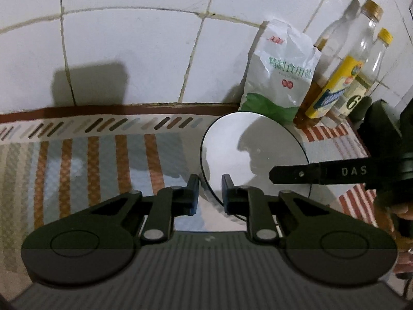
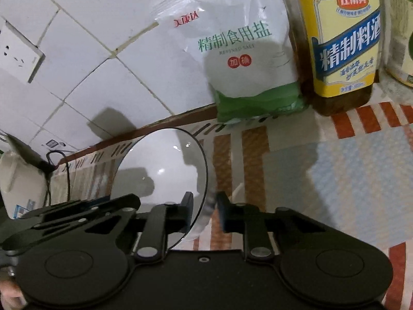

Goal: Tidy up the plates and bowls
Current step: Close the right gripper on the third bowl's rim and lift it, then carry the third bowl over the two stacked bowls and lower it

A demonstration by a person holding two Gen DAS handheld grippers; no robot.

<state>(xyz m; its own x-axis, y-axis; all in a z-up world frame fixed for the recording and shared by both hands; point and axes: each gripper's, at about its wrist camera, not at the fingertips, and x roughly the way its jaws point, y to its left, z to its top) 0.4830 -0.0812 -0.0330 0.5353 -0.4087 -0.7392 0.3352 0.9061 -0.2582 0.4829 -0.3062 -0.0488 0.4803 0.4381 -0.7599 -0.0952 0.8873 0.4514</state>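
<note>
Two claws grip one white plate from opposite edges. The left claw [image 1: 209, 193] is narrowed on the plate [image 1: 254, 155], with one finger outside its near left rim and the other over the white face, the dark rim line passing between them. The right claw [image 2: 205, 213] is likewise pinched on the plate's [image 2: 165, 165] right edge, its left finger over the plate and its right finger just outside the rim. In the left wrist view, a finger of the right claw reaches in across the plate's right side.

The plate sits over a striped cloth [image 1: 108, 160] covering the tabletop, patterned in orange, pale blue and cream. Just behind the plate, a white-and-green salt bag [image 1: 280, 72] leans against the white tiled wall [image 1: 134, 51]. Beside the bag stands a yellow-labelled bottle [image 2: 344, 41] of brown liquid, with another clear bottle [image 1: 361, 87] next to it. A wall socket [image 2: 18, 51] shows at far left in the right wrist view.
</note>
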